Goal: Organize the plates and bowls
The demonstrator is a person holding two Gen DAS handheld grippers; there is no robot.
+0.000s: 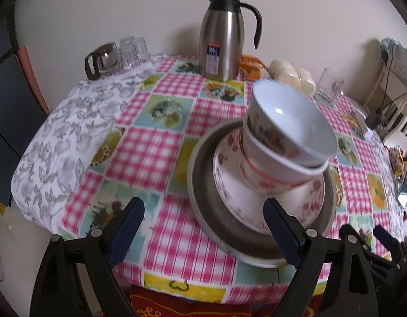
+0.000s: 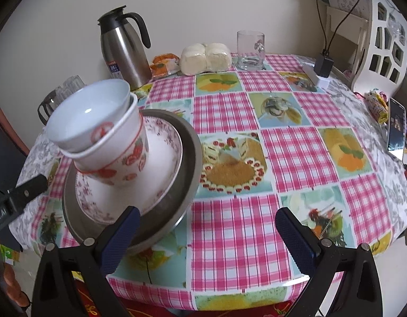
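A stack stands near the table's front edge: a grey metal plate (image 1: 203,185) (image 2: 187,158), a floral white plate (image 1: 229,182) (image 2: 163,163) on it, then a red-patterned bowl (image 1: 266,158) (image 2: 116,158), with a white bowl (image 1: 290,121) (image 2: 87,113) tilted inside it. My left gripper (image 1: 203,216) is open and empty, just left of the stack, its right finger over the plates' near rim. My right gripper (image 2: 207,227) is open and empty, just right of the stack, its left finger over the metal plate's rim. The right gripper's fingers also show in the left wrist view (image 1: 385,237).
A steel thermos jug (image 1: 222,37) (image 2: 124,50), upturned glasses (image 1: 132,50), a glass pot (image 1: 103,60), wrapped buns (image 2: 206,58) and a glass mug (image 2: 249,50) stand along the back. A phone (image 2: 396,126) and a charger (image 2: 322,66) lie at the right. A white chair (image 2: 383,34) stands beyond.
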